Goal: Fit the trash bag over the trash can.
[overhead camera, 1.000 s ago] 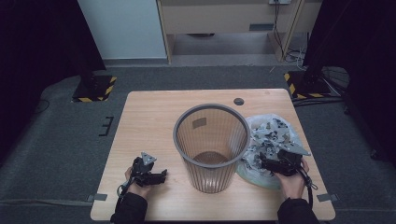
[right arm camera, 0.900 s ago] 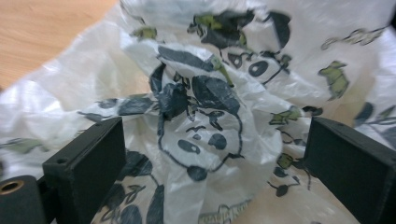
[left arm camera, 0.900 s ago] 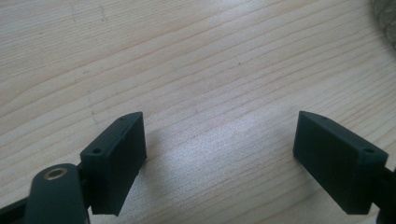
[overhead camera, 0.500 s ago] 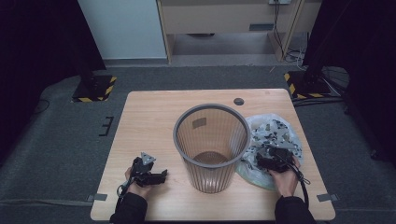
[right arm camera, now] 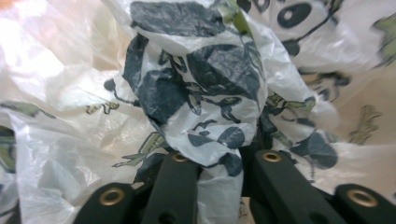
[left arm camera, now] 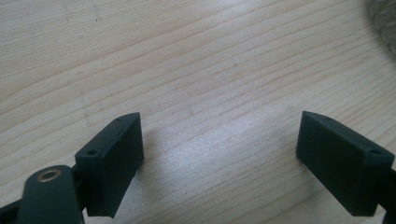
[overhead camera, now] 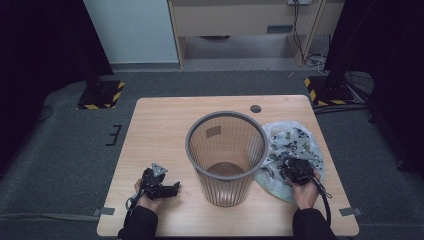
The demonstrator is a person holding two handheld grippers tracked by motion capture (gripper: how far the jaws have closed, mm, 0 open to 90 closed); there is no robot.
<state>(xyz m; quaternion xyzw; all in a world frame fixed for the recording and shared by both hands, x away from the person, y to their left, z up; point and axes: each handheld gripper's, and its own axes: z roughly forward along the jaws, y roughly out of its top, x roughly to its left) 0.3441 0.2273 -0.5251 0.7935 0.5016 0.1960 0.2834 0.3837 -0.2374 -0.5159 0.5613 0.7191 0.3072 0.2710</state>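
Observation:
A crumpled clear plastic bag (overhead camera: 295, 139) with black printed figures lies on the wooden table (overhead camera: 160, 125), right of a grey ribbed wastebasket (overhead camera: 226, 186). My right gripper (overhead camera: 290, 165) sits on the bag's near part. Its jaws have just been closing, and in the right gripper view they pinch a bunched fold of the bag (right arm camera: 201, 84), so the right gripper (right arm camera: 217, 161) is shut on it. At the table's near left, my left gripper (overhead camera: 175, 187) rests low over bare wood. In its own view the left gripper (left arm camera: 219, 140) stands open with nothing between its fingers.
The basket stands upright at mid-table and its rim (left arm camera: 385, 18) edges into the left gripper view. A dark round grommet (overhead camera: 255, 108) sits near the far edge. Striped floor weights (overhead camera: 100, 95) and a cabinet (overhead camera: 235, 20) lie beyond the table.
My right gripper has moved a little forward and down onto the bag and shut on a fold of it. The left gripper has stayed in place.

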